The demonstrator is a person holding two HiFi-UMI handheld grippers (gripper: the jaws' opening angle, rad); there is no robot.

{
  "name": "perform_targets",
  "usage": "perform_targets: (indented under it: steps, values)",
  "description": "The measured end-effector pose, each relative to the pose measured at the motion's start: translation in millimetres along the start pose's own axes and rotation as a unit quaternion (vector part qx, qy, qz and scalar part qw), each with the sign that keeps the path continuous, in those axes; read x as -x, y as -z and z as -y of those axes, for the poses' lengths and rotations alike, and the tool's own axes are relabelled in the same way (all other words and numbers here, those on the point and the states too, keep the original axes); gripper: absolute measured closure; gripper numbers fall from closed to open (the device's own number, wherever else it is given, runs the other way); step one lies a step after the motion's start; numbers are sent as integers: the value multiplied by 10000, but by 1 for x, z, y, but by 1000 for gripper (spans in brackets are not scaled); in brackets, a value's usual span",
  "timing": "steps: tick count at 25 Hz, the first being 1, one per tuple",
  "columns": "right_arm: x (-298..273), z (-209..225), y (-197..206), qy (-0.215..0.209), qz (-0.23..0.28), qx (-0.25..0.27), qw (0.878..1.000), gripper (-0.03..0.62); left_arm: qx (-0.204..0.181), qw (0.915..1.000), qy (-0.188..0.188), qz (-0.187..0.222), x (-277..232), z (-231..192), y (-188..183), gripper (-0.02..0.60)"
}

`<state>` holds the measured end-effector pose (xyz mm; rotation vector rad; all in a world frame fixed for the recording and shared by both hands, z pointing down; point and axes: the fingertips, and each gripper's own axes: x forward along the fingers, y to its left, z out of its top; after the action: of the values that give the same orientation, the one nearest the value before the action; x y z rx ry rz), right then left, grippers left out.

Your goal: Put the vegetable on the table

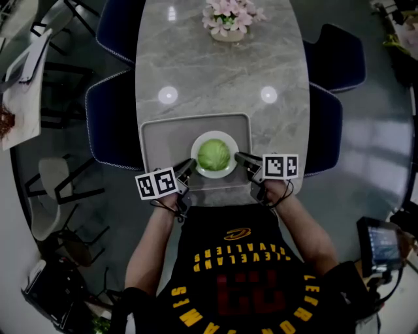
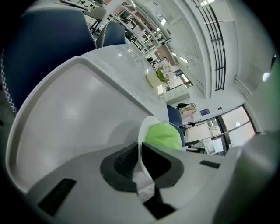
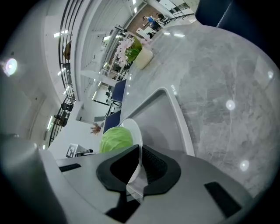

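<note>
A green cabbage [image 1: 213, 155] lies on a white plate [image 1: 198, 145] that rests on a grey tray [image 1: 160, 137] at the near end of the marble table [image 1: 222, 78]. My left gripper [image 1: 187, 167] is shut on the plate's left rim and my right gripper [image 1: 243, 158] on its right rim. In the left gripper view the plate rim [image 2: 141, 131] runs between the closed jaws of the left gripper [image 2: 140, 152], with the cabbage [image 2: 164, 135] just beyond. The right gripper view has the plate rim [image 3: 136, 131] pinched in the right gripper [image 3: 141, 154], beside the cabbage [image 3: 116, 139].
A pot of pink flowers [image 1: 228, 19] stands at the table's far end. Dark blue chairs flank the table on the left [image 1: 111, 124] and right [image 1: 326, 124]. The tray's raised rim [image 3: 181, 122] surrounds the plate. Bare marble lies between tray and flowers.
</note>
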<state>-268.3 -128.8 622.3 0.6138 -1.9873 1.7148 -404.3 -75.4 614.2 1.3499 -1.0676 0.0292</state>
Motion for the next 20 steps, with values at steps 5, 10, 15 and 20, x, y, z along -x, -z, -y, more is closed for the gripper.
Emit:
perform_targets:
  steps: [5,10,15,20]
  values:
    - [7,-7,3,-122,110,-48,9999,562,-39,10000,82,-36,6,6,1,552]
    - [21,-10,4,-93,302,-38,9995,563,-180,9996,204,-125,6,18,5,552]
    - [38,-5,7,52,586,-47,9983,563,-378,9981,369,-332,-1,32,8,554]
    - [58,2,8,123,963,-219,9950,563,-588,9951,525,-604,-14,45,13,554]
